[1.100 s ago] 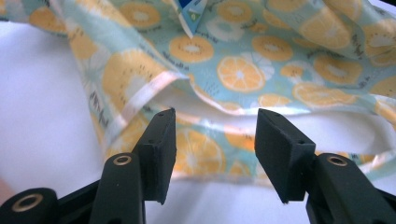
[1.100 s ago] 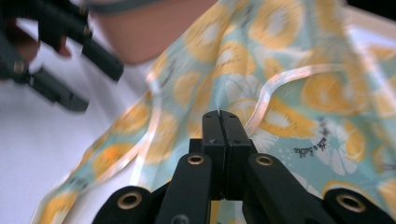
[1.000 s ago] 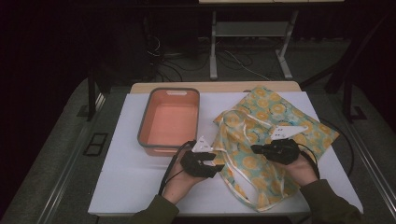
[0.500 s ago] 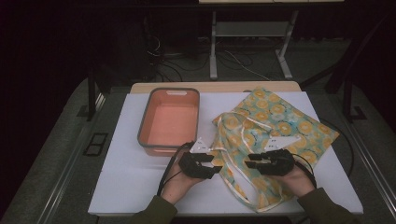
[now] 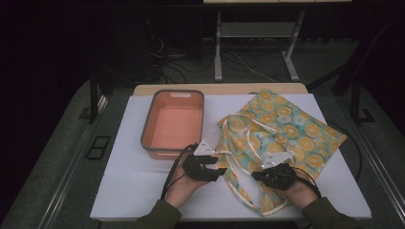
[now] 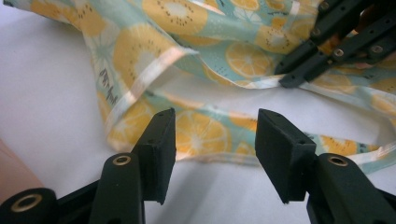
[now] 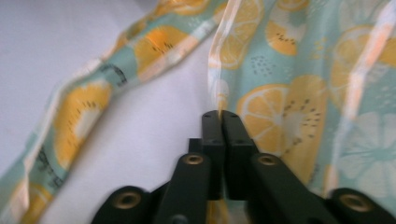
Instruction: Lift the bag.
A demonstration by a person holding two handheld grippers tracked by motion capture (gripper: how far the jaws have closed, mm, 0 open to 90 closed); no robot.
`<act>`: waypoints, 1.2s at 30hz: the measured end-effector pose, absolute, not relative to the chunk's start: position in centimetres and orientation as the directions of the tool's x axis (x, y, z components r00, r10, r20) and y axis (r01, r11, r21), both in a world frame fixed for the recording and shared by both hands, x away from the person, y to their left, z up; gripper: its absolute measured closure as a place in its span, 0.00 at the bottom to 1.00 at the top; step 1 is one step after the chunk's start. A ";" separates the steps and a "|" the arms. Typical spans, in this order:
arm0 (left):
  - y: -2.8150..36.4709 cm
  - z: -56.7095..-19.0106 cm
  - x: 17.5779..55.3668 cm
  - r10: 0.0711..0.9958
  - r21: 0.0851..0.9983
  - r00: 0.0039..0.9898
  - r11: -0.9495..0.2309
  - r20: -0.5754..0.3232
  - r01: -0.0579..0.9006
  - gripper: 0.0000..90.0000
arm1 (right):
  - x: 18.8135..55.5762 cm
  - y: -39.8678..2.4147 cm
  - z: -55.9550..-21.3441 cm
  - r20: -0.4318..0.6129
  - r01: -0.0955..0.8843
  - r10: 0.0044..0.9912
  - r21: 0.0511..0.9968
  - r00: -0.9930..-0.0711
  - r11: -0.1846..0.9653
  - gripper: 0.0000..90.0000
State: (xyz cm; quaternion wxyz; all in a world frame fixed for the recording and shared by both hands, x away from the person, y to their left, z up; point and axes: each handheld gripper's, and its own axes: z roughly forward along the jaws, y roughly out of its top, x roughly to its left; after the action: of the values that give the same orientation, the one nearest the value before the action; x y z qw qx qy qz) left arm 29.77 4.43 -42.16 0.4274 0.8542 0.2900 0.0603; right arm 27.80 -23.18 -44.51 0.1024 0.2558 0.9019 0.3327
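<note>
A cloth (image 5: 282,124) printed with orange slices on pale teal lies crumpled on the right half of the white table top (image 5: 133,191). My left gripper (image 5: 220,169) rests at the cloth's near left edge. Its jaws stand open, with a folded hem (image 6: 201,133) just ahead of the pads and not pressed. My right gripper (image 5: 255,175) sits on the cloth's near strip and points left. Its jaws have just been closing and are shut (image 7: 219,114), pinching a thin edge of the cloth (image 7: 289,112). In the left gripper view the right gripper (image 6: 286,80) shows at the top right.
A salmon-coloured bin (image 5: 173,125) with a grey rim stands left of the cloth, just beyond my left hand. Cables trail from both grippers. Beyond the table lie a dark floor and metal frame legs (image 5: 218,47).
My right gripper has come nearer and lower, from the middle of the cloth to its near strip. The left gripper has stayed put.
</note>
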 end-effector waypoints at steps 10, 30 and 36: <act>2.7 -40.7 30.8 0.586 0.807 0.806 -0.436 -0.083 0.399 0.51 | 28.5 -26.9 -42.3 0.024 0.405 0.558 0.713 -0.830 0.572 1.00; -1.3 -43.4 34.2 0.675 0.767 0.734 -0.428 -0.081 0.478 0.74 | 28.7 -29.9 -41.6 0.047 0.416 0.584 0.749 -0.810 0.516 1.00; -1.8 -42.2 34.6 0.658 0.794 0.739 -0.370 -0.143 0.483 0.99 | 29.1 -30.0 -40.5 0.043 0.393 0.594 0.788 -0.803 0.474 1.00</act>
State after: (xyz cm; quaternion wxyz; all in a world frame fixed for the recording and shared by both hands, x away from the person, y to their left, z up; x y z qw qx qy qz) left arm 34.57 -1.79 -42.18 0.4412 0.8216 0.3471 0.0995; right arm 29.13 -30.01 -40.47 0.1192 0.2902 0.8501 0.4229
